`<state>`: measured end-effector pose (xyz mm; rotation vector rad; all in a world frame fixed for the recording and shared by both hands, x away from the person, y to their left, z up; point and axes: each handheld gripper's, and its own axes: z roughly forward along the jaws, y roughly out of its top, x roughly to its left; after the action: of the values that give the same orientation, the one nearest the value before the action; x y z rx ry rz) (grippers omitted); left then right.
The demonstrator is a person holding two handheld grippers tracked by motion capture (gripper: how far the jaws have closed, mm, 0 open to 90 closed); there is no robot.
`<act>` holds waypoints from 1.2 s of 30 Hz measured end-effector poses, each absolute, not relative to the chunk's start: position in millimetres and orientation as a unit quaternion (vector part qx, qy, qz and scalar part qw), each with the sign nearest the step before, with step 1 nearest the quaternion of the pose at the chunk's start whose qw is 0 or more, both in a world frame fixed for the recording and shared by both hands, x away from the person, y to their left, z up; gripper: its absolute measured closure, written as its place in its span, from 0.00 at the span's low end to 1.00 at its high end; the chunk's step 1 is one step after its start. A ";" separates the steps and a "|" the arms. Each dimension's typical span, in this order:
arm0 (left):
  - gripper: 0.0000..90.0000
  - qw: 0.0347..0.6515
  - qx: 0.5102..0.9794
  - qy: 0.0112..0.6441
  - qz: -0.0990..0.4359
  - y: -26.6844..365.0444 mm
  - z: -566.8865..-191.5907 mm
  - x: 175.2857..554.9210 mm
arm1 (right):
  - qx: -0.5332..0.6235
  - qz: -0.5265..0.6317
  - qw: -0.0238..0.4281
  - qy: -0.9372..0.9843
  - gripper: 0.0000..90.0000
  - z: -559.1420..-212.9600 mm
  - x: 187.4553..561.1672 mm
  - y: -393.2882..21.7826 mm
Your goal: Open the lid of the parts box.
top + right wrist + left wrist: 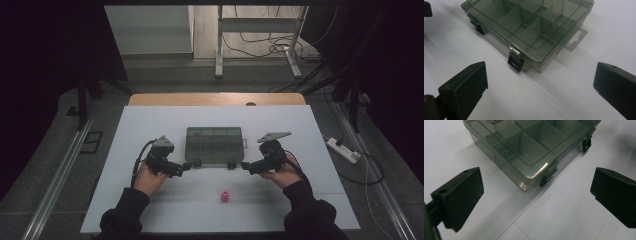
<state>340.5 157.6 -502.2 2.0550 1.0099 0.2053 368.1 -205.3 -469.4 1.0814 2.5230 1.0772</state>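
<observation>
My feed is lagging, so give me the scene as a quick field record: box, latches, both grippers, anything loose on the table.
box: smoky clear compartment box, lid shut, compartments look empty, at mid-table
latches: two black latches on the near edge, left latch, right latch, both look closed
left gripper: left gripper open, aimed at the box's near left corner, not touching
right gripper: right gripper open, aimed at the near right corner, not touching
loose item: small pink object on the white table, nearer the person than the box

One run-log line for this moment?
left gripper open | right gripper open | both near closed compartment box latches | pink object untouched
</observation>
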 end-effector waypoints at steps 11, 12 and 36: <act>0.00 0.409 0.815 0.399 0.090 153.3 -503.3 352.5 | 0.365 0.344 0.092 0.860 0.10 -470.5 381.1 -193.7; 0.00 0.411 0.814 0.400 0.090 152.9 -504.1 352.6 | 0.365 0.341 0.095 0.861 0.13 -471.1 381.4 -192.1; 0.00 0.427 0.806 0.400 0.090 156.8 -517.9 349.4 | 0.345 0.307 0.092 0.882 0.99 -485.9 377.4 -204.2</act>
<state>349.4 156.8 -517.9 2.0136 0.9999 0.2246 377.4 -204.2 -485.9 1.0234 2.6204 0.9103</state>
